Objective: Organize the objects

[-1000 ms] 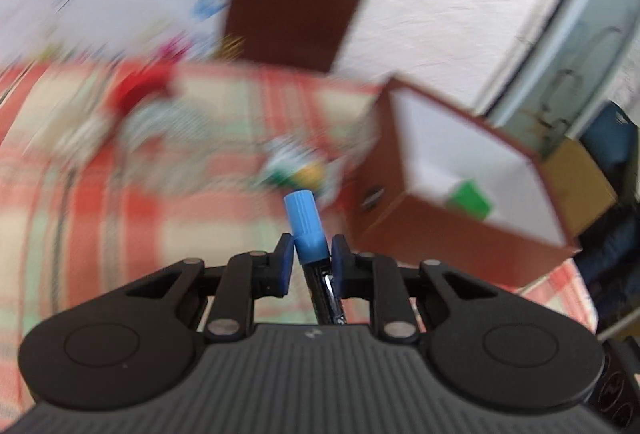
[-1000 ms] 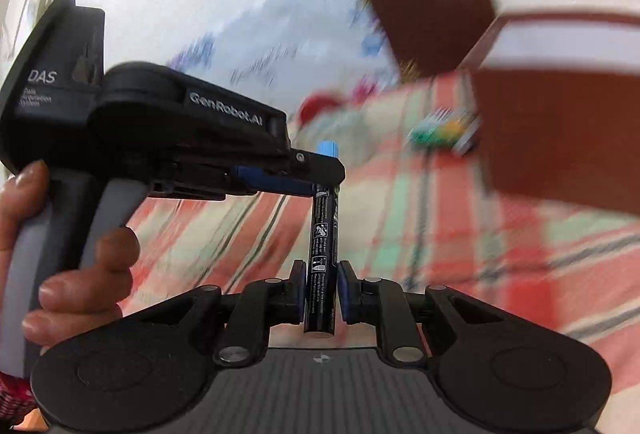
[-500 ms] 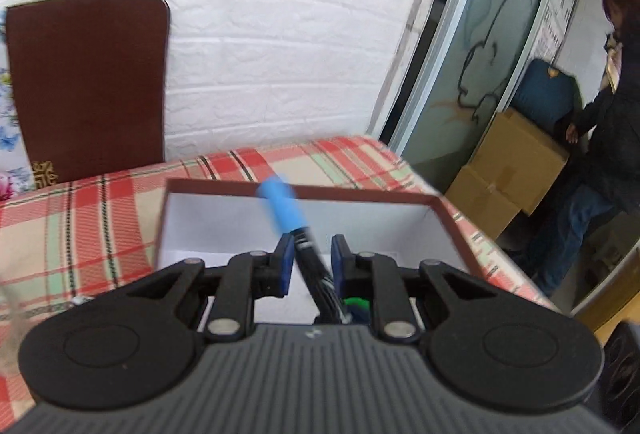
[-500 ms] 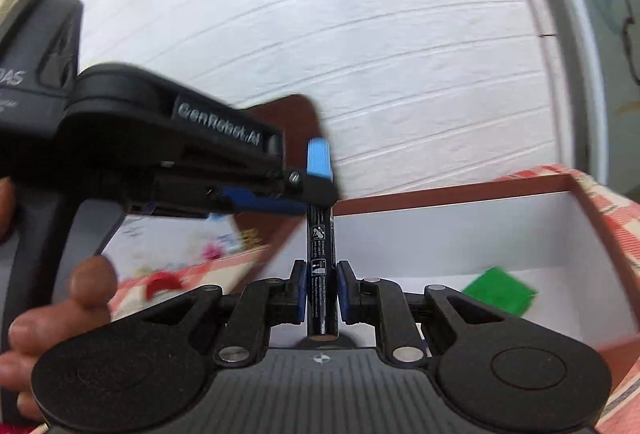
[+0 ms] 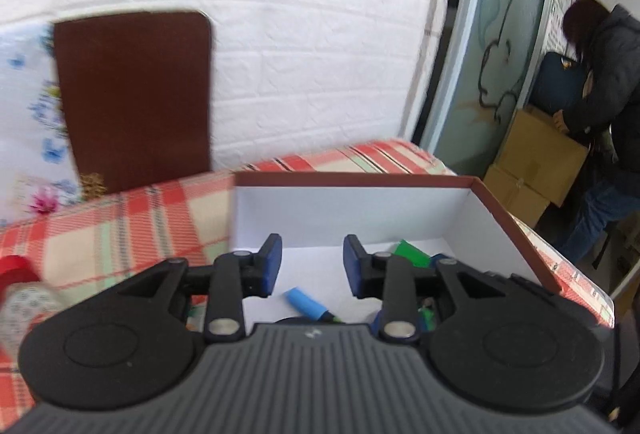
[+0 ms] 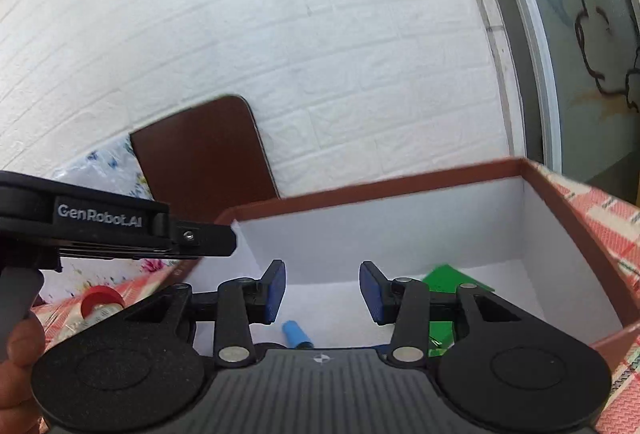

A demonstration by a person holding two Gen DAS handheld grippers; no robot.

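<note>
Both sets of jaws stand apart, empty, above the brown box (image 5: 500, 210); the blue-capped marker (image 5: 306, 301) lies on its white floor, near the green block (image 6: 452, 276); likely released there for tidy storage.

Brand on left gripper (image 6: 120, 230): "GenRobot.AI" in white letters on the black body, left middle of the right wrist view.
Emblem on right gripper (image 6: 322, 292): small round white mark on the ribbed housing, lower centre, no letters.
Emblem in left wrist view: similar small mark at lower centre, too small to read.
</note>
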